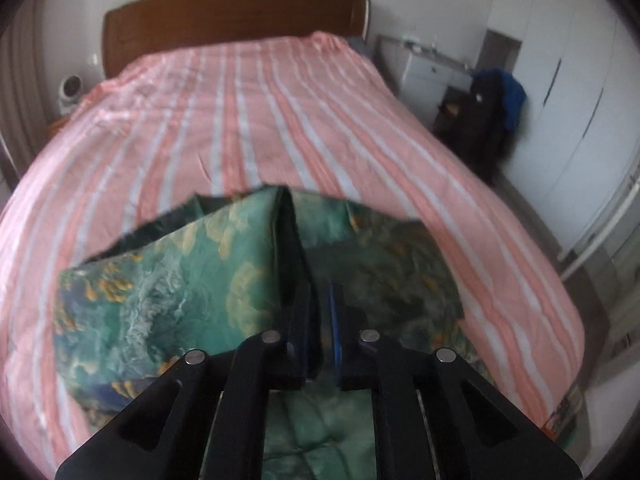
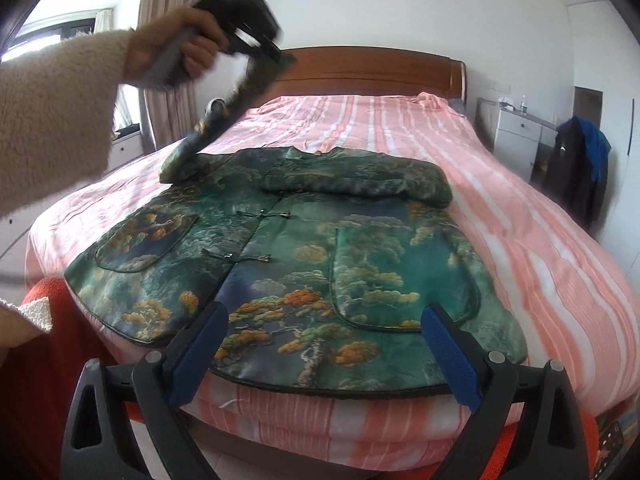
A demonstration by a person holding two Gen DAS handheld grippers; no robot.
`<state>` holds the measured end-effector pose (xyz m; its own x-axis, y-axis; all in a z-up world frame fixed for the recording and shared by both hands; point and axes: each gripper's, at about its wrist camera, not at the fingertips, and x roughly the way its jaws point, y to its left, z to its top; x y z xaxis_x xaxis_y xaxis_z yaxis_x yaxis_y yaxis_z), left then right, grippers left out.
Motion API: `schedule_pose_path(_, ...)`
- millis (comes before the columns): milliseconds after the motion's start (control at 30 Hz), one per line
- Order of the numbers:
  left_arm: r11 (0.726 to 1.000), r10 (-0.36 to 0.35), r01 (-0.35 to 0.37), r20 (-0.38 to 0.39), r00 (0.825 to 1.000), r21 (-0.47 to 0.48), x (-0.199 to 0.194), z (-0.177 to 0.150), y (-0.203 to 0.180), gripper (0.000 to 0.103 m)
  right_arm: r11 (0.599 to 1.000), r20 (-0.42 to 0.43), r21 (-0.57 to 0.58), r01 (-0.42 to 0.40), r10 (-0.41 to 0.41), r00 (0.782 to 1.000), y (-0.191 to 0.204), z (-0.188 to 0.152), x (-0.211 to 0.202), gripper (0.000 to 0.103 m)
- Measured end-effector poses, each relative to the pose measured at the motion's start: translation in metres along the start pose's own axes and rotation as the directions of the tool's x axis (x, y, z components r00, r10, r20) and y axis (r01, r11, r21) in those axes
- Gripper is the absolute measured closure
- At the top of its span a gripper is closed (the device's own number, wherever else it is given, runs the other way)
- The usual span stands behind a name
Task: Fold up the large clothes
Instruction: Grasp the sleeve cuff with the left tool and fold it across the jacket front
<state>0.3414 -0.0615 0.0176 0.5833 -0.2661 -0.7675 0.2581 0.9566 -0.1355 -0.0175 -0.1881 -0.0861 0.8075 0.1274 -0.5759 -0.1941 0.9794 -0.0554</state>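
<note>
A green padded jacket (image 2: 304, 264) with a tree print lies front up on the pink striped bed (image 2: 500, 200). Its right sleeve (image 2: 360, 178) is folded across the chest. My left gripper (image 2: 276, 56) is shut on the left sleeve (image 2: 224, 120) and holds it lifted above the bed. In the left wrist view the sleeve fabric (image 1: 168, 296) hangs around the shut gripper (image 1: 320, 300). My right gripper (image 2: 324, 320) is open and empty, hovering just above the jacket's hem at the bed's near edge.
A wooden headboard (image 2: 360, 68) stands at the far end. A white cabinet (image 2: 516, 136) and dark clothes on a chair (image 2: 576, 168) are to the right. Curtains (image 2: 164, 92) hang on the left. Something orange-red (image 2: 40, 360) is by the bed's near left corner.
</note>
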Motion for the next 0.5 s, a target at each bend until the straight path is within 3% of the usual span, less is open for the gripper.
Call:
schedule_pose_path(67,0.999,-0.039,0.039,-0.082,0.996,-0.001,0.028,-0.018,-0.017,0.063,1.000,-0.006,0.016,0.011,-0.011,1.000,-0.006,-0.002,0.000,0.007)
schedule_pose_path(167,0.997,-0.081,0.082,-0.077,0.994,0.011,0.025,-0.031,-0.019,0.035,0.999,-0.007,0.046,0.027,-0.027,1.000,-0.018,-0.004,-0.002,0.007)
schedule_pose_path(300,0.999,-0.016,0.016,-0.021,1.000,0.032,-0.007,-0.041,0.014,0.021,0.994,-0.020,0.102,0.045,-0.043,0.999,-0.038,-0.004,0.003,0.007)
schedule_pose_path(367,0.997,0.063,-0.062,-0.001,0.998,0.045,-0.031,-0.058,0.036,0.016,0.989,-0.052,0.142,0.032,-0.025,0.998,-0.049,0.000,0.012,0.007)
schedule_pose_path(433,0.981,0.174,-0.175,0.015,0.985,0.079,-0.051,-0.083,0.064,0.015,0.981,-0.081,0.195,-0.014,0.031,0.996,-0.061,0.013,0.023,0.007)
schedule_pose_path(500,0.951,0.290,-0.290,0.017,0.957,0.110,-0.068,-0.108,0.092,0.015,0.953,-0.081,0.277,-0.121,0.148,0.986,-0.072,0.038,0.036,0.007)
